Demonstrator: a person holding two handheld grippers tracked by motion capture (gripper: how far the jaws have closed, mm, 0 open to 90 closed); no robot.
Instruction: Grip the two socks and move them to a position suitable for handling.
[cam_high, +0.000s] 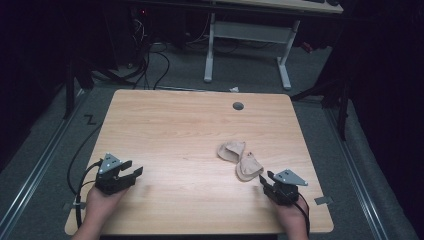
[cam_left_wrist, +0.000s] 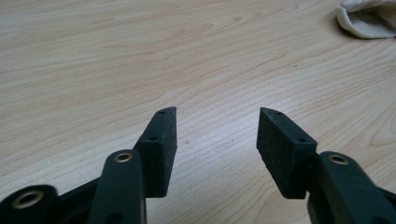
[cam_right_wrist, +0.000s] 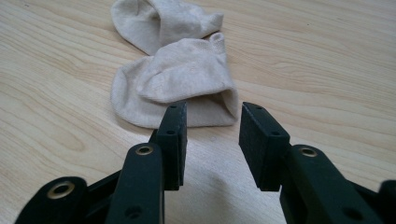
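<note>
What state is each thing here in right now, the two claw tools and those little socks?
Left gripper: open, nothing between its jaws, over bare wood.
Right gripper: open, holding nothing, jaws pointed at the near sock's opening.
Near sock: lying flat, cuff gaping, touching the far sock.
Far sock: lying crumpled, apart from both grippers.
Table: level.

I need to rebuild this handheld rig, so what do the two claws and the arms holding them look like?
Both the left claw and right claw are black, each topped by a grey three-cornered plate. Each has two flat, block-shaped black fingers with small screw holes, on links with brass-ringed pivots. A black cable trails from each. The person's forearms are bare, with no sleeves in the high view.
</note>
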